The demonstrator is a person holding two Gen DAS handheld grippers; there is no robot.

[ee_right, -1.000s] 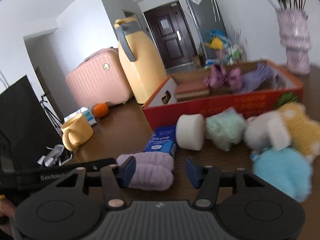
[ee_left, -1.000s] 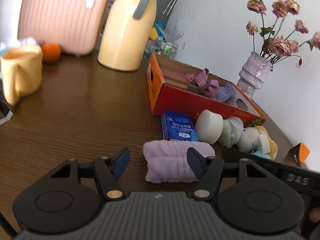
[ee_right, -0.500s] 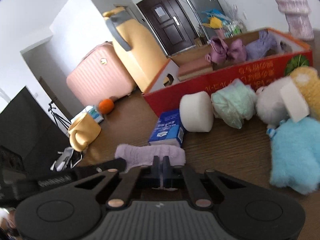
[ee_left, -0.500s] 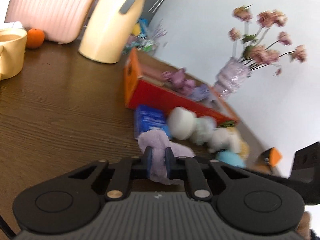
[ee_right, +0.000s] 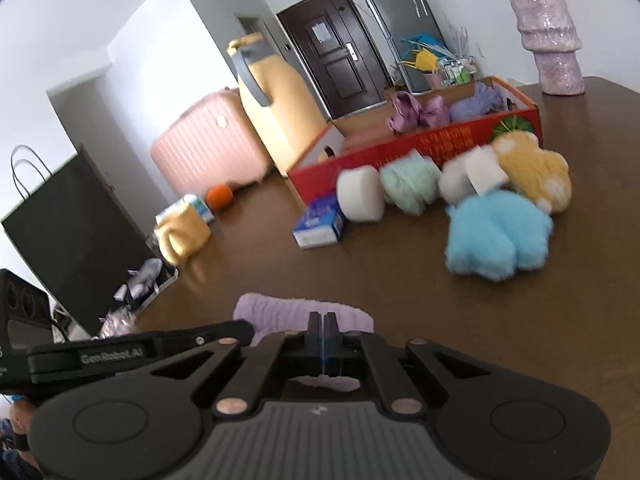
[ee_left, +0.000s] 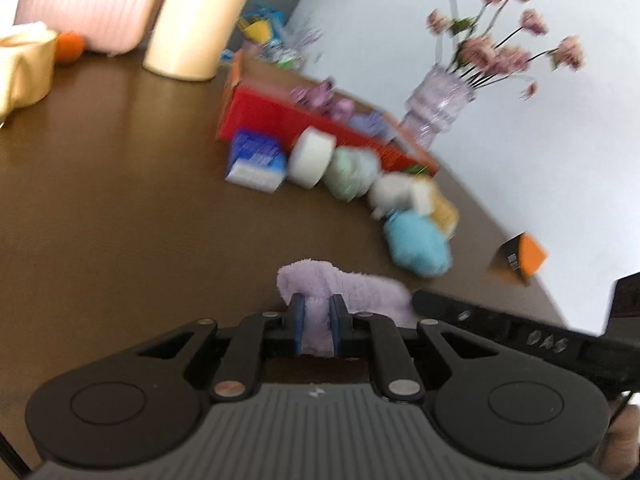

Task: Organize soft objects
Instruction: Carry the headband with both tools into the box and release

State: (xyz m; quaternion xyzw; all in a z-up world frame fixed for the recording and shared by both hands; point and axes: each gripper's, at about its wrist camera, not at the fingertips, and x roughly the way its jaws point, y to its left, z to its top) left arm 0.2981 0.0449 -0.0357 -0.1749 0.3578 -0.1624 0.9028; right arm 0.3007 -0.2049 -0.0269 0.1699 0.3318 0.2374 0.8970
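A fluffy lilac towel point(ee_left: 352, 284) is pinched at one end by my left gripper point(ee_left: 317, 320), jaws shut on it. My right gripper point(ee_right: 324, 336) is shut on the same towel's point(ee_right: 280, 312) other edge. Both hold it near the table's front, away from the red cardboard box point(ee_right: 420, 144), which holds purple soft items point(ee_right: 420, 112). In front of the box lie a white foam roll point(ee_right: 360, 196), a mint plush point(ee_right: 408, 184), a yellow plush point(ee_right: 536, 172) and a blue plush point(ee_right: 496, 236).
A blue tissue pack point(ee_right: 320, 224) lies by the box. A yellow jug point(ee_right: 276, 108), pink suitcase point(ee_right: 208, 148), orange point(ee_right: 219, 196) and yellow mug point(ee_right: 182, 236) stand at the back left. A vase point(ee_right: 552, 48) stands at the back right. An orange-black box point(ee_left: 520, 258) sits near the table edge.
Both grippers closed on the lilac towel and drew it back from the pile toward the table's front; the pile and box now sit farther away.
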